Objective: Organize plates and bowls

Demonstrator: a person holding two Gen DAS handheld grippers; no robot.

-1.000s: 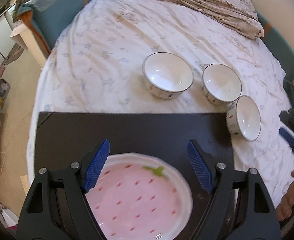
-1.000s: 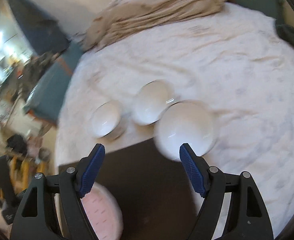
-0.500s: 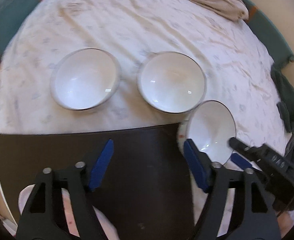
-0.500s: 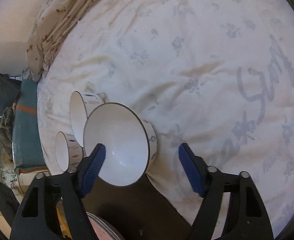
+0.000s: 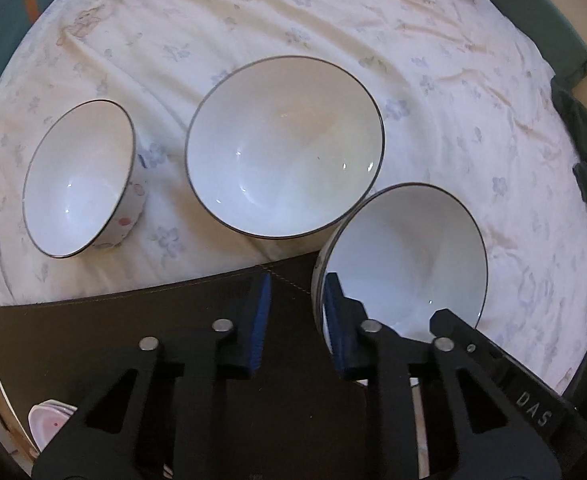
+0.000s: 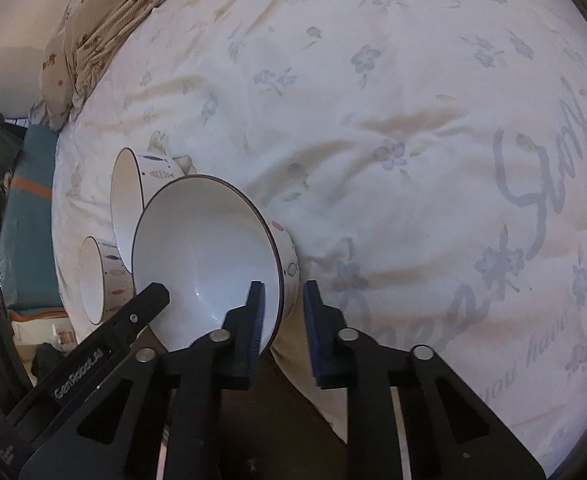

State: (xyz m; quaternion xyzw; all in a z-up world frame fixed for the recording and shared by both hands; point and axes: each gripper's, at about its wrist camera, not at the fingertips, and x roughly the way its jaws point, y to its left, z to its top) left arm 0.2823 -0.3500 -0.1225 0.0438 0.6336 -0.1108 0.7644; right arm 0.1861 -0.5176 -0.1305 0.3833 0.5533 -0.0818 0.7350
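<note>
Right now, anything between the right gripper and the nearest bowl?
Nothing visible. The right gripper is at the nearest bowl; its jaws have just been closing on the rim, one finger inside, one outside.

Three white dark-rimmed bowls [image 5: 285,148] sit in a row on the bedsheet, nearest one tilted.

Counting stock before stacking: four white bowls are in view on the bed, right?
Not four. The left wrist view shows three white bowls on the bed sheet: a left bowl, a middle bowl and a near right bowl.
</note>
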